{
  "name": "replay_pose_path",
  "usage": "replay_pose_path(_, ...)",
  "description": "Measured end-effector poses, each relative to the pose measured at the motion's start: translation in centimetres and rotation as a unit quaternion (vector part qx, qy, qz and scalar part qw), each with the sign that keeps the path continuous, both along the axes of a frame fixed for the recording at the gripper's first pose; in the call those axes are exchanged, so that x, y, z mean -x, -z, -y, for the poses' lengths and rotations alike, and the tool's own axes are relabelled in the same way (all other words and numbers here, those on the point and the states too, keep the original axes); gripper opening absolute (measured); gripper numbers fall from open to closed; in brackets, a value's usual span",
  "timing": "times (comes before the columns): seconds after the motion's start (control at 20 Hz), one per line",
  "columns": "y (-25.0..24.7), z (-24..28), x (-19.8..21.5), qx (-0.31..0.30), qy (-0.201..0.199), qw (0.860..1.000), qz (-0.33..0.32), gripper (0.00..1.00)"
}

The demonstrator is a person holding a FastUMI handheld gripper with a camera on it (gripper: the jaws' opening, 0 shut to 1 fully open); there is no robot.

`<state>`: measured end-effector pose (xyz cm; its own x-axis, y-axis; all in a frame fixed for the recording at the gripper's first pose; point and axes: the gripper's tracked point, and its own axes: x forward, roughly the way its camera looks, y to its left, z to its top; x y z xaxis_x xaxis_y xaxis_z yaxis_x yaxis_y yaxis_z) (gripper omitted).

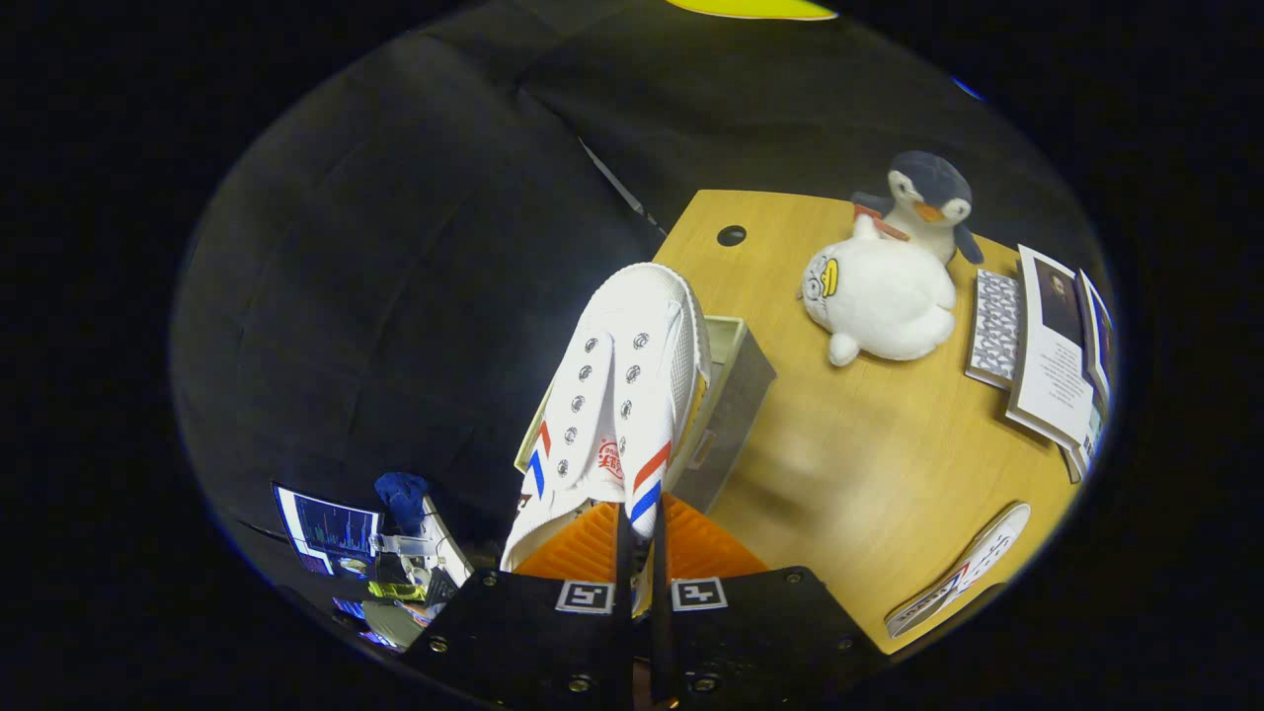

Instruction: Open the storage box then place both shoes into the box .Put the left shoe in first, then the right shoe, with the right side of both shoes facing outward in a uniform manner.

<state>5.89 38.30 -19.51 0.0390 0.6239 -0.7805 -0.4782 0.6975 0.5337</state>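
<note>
Right now the gripper jaws pinch a white shoe — held over the open box on the counter.

Wooden table, light tan top, round cable hole near its far corner. On it: open storage box at the near left edge, centre of frame. White plush toy upper right, a penguin plush just behind it, touching. Stack of books at far right. A second shoe lies on its side, lower right, near the table edge.
</note>
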Motion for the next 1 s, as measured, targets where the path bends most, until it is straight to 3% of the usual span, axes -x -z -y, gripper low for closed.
replay_pose_path(0.4,3.3,-7.1,0.4,0.042,-0.042,0.998,-0.008,0.07)
replay_pose_path(0.65,5.6,-8.3,-0.9,0.105,-0.029,0.994,0.007,0.07)
replay_pose_path(0.7,5.4,-9.2,-1.1,0.093,-0.025,0.995,0.002,0.11)
replay_pose_path(0.75,5.6,-10.0,-1.0,0.08,-0.021,0.997,-0.001,0.25)
replay_pose_path(0.8,5.0,-10.3,-1.3,0.073,-0.019,0.997,0.003,0.32)
replay_pose_path(0.85,4.7,-10.2,-1.8,0.074,-0.02,0.997,0.015,0.53)
replay_pose_path(0.9,4.4,-9.7,-2.2,0.076,-0.022,0.996,0.026,0.64)
replay_pose_path(0.95,3.7,-9.4,-2.5,0.079,-0.024,0.996,0.035,0.72)
replay_pose_path(1.0,3.3,-9.4,-2.7,0.076,-0.024,0.996,0.038,0.72)
